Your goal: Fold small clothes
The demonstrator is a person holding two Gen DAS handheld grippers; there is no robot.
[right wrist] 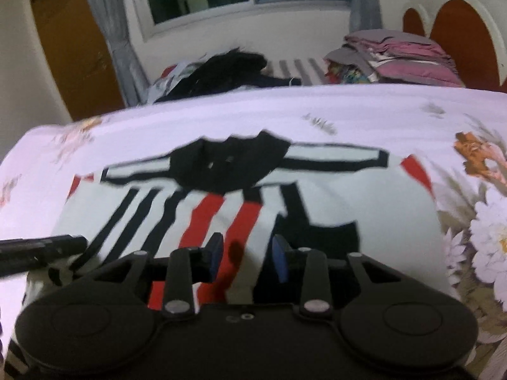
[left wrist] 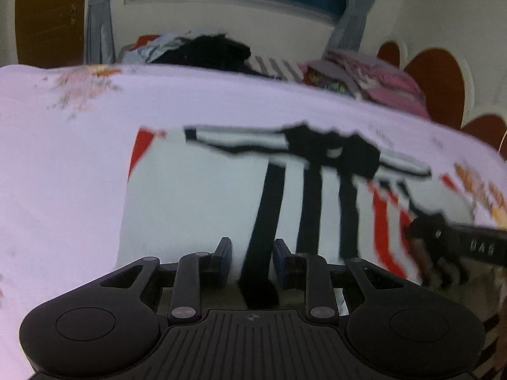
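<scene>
The striped shirt [right wrist: 240,196] is lying flat on the floral bedsheet [right wrist: 348,110], collar away from us, its long axis running straight ahead of both grippers, its near hem passing under them. The left gripper [left wrist: 252,255] is hovering over a black stripe, jaws partly apart, though whether they are pinching cloth I cannot tell; the right gripper [right wrist: 246,255] is sitting over the red stripes, jaws parted with nothing visibly clamped. Beyond the shirt, a dark clothes heap [right wrist: 228,66] and a folded stack [right wrist: 405,57] are waiting well clear.

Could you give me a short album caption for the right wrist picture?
Right claw open over a striped shirt spread on a flowered bedsheet, folded clothes stacked behind.
</scene>
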